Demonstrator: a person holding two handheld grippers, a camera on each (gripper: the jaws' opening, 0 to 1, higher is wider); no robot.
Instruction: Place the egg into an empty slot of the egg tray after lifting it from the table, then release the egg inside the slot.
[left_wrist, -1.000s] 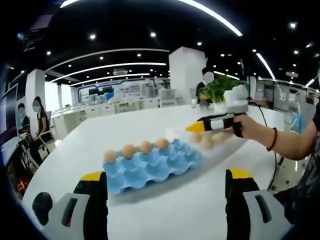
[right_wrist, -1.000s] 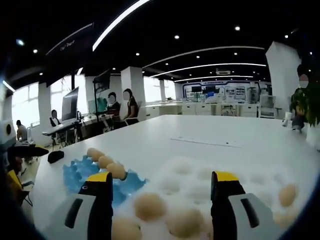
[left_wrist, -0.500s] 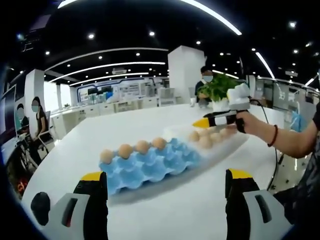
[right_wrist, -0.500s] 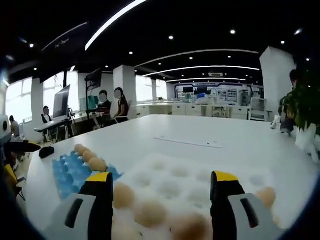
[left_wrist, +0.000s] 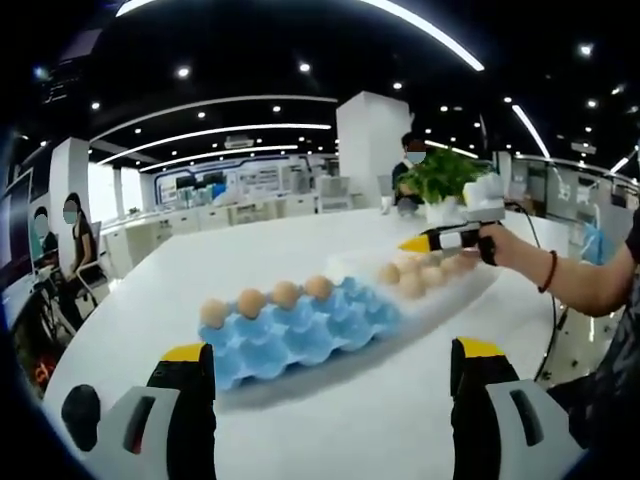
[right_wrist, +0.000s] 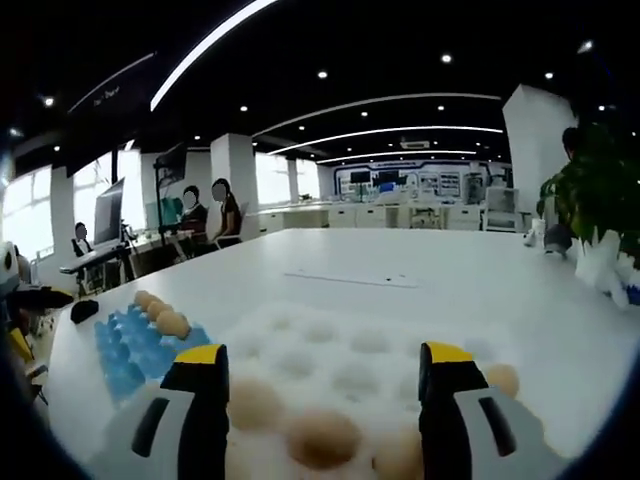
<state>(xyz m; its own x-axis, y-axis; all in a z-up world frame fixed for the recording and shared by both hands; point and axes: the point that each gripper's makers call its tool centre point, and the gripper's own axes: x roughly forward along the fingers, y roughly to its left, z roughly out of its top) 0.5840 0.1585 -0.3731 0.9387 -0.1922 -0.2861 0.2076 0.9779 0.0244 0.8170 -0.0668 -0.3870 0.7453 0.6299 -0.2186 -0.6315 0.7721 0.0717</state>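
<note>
Both tools stand open and empty: left tool (left_wrist: 330, 365) before the blue egg tray (left_wrist: 300, 335), right tool (right_wrist: 325, 375) over eggs (right_wrist: 320, 437) on the white tray (right_wrist: 370, 345); bare bench (right_wrist: 400, 265) beyond.

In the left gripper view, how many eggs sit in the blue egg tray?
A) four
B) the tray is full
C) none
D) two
A: four eggs sit in a row along the far edge of the blue egg tray, and its other slots look empty.
</note>
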